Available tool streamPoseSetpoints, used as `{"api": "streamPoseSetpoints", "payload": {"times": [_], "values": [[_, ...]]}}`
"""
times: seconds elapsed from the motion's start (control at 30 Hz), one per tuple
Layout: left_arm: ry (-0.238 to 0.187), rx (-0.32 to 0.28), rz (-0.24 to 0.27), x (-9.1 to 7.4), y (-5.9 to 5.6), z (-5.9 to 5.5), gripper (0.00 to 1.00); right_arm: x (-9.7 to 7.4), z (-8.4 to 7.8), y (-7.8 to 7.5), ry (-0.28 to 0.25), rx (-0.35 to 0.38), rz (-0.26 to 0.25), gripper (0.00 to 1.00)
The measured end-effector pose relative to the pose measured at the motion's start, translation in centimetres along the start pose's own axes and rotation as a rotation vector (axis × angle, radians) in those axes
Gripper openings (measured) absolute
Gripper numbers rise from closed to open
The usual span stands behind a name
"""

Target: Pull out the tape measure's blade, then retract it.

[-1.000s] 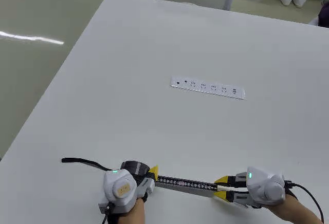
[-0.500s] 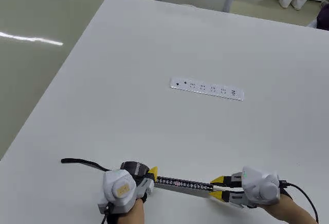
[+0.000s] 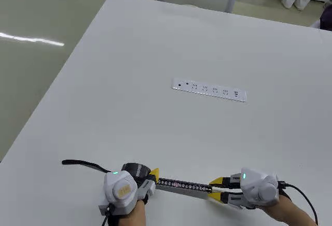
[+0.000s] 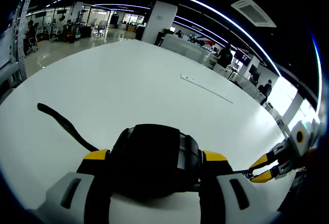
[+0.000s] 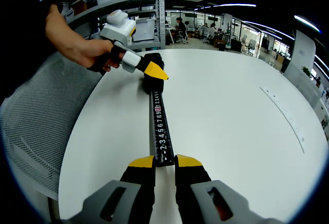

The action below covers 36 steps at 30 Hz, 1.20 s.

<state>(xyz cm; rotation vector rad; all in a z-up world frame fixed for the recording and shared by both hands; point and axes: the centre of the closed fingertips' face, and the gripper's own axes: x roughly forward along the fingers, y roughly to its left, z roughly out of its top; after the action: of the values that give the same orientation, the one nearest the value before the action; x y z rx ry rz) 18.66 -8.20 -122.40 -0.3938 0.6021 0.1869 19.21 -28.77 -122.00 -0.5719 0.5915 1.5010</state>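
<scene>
The tape measure point(image 3: 135, 169) sits at the near edge of the white table point(image 3: 155, 55), close to the person. There both hands can work it without reaching, and the flat top gives the blade something to lie along. A white power strip point(image 3: 209, 89) lies well apart, toward the middle of the table, out of the line of the pull.

The left gripper point(image 5: 151, 72) has its jaws clamped on either side of the black case, pinning it on the table. That looks meant to anchor the case, so a pull draws out the blade instead of dragging the whole tool. The right gripper point(image 5: 164, 161) faces it from the other side, jaws pinched on the free end of the blade point(image 5: 160, 121). Holding the very tip gives it the most travel, and probably lets it feed the blade back in a controlled way.

The blade runs straight and low between the two grippers, numbers up, drawn out only a short way. I judge this to be somewhere in the pull-and-return stroke, though which direction cannot be read from here. The thin black wrist strap point(image 3: 80, 163) trails loose on the table to the left of the case, away from the blade.
</scene>
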Motion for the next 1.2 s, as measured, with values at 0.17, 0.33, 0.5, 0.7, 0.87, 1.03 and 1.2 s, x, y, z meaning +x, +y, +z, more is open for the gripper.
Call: {"api": "streamPoseSetpoints", "payload": {"times": [0.17,0.33,0.5,0.7,0.87,1.03,1.2], "values": [[0.0,-0.002,-0.001,0.0,0.0,0.0,0.66,0.2,0.2,0.0,-0.003,0.0,0.002,0.12],[-0.001,0.0,0.0,0.0,0.0,0.0,0.67,0.6,0.3,0.0,-0.005,-0.001,0.004,0.12],[-0.002,0.017,0.001,0.0,-0.1,0.0,0.67,0.9,0.5,0.2,-0.007,-0.002,0.01,0.12],[0.002,0.011,0.0,0.0,0.0,0.0,0.67,1.4,0.7,0.2,-0.013,0.001,0.011,0.12],[0.001,0.008,-0.002,0.0,0.0,0.0,0.67,1.7,0.9,0.3,-0.017,0.001,0.013,0.12],[0.001,0.007,-0.002,-0.1,0.0,0.1,0.67,2.0,0.9,0.3,-0.019,0.004,0.015,0.12],[0.0,0.005,-0.004,-0.1,0.0,0.1,0.67,2.3,0.9,0.3,-0.021,0.004,0.017,0.12]]}}
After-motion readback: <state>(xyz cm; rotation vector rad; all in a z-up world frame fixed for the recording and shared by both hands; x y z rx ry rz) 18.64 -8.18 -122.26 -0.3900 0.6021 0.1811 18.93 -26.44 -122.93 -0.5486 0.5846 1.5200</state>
